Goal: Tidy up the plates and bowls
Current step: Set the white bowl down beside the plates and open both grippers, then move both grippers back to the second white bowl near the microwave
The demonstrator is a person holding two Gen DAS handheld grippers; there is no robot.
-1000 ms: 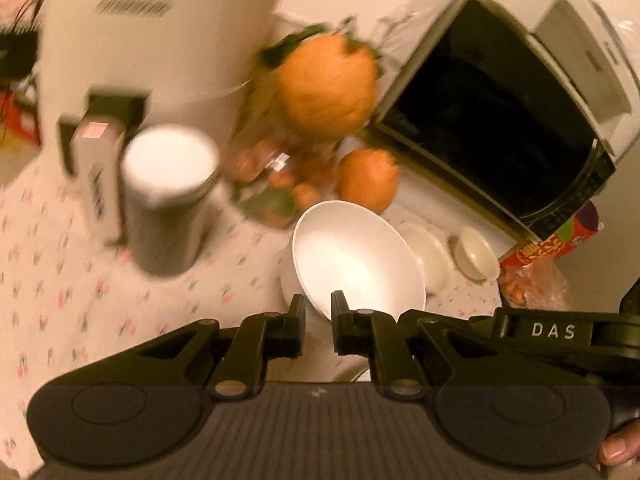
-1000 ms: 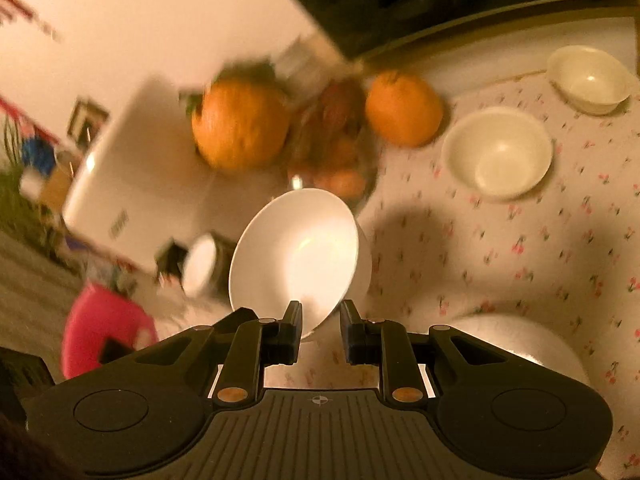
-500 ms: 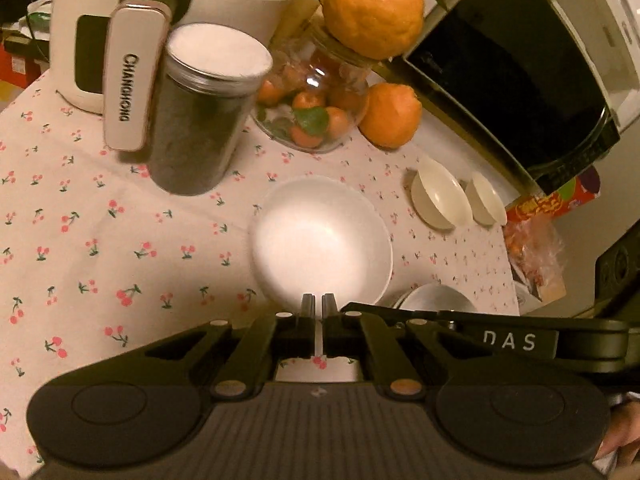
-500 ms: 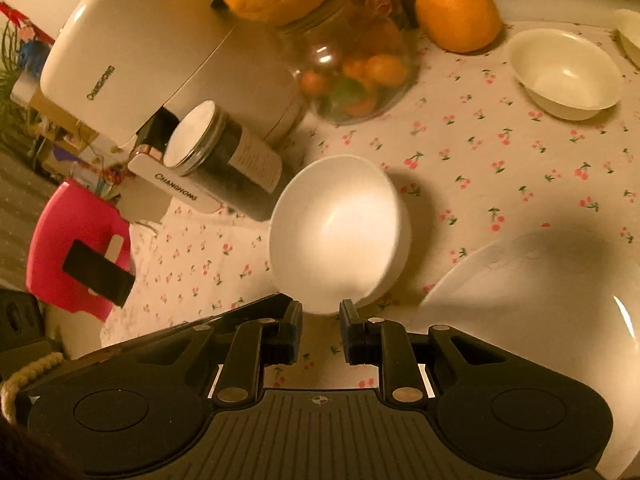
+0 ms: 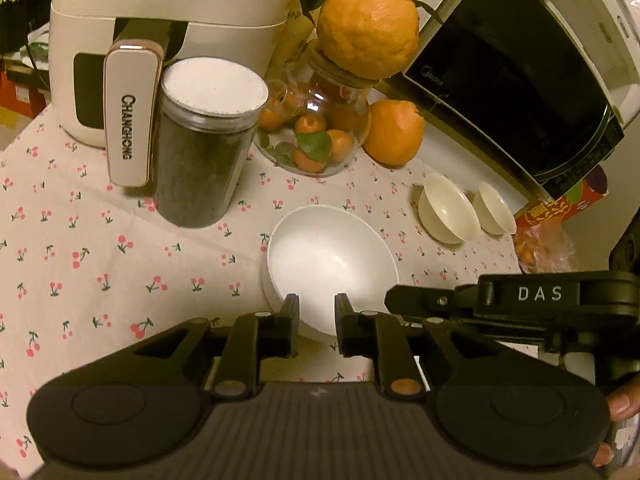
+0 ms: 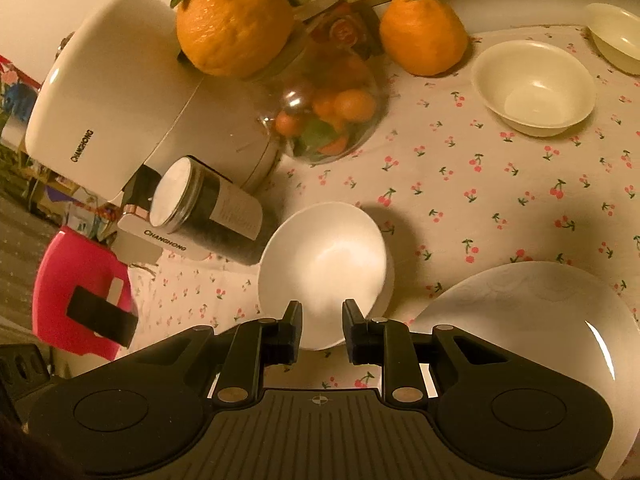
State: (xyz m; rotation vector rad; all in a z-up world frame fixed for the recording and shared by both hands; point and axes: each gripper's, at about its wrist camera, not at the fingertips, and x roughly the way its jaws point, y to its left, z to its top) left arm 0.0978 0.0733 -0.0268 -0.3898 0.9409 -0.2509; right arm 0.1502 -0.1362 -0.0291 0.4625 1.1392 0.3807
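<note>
Both grippers have sunk; white bowl [image 5: 332,264] now sits flat on the cherry-print tabletop [image 5: 80,264], mid-cloth. Left gripper [image 5: 316,320] jaws opening, right gripper [image 6: 322,326] jaws opening, near rim between each pair, pads apparently clear. Bowl lies dead ahead of both; large plate [image 6: 520,312] beside it

Black ribbed tool [image 5: 316,326], brass screws, "DAS" marking
</note>
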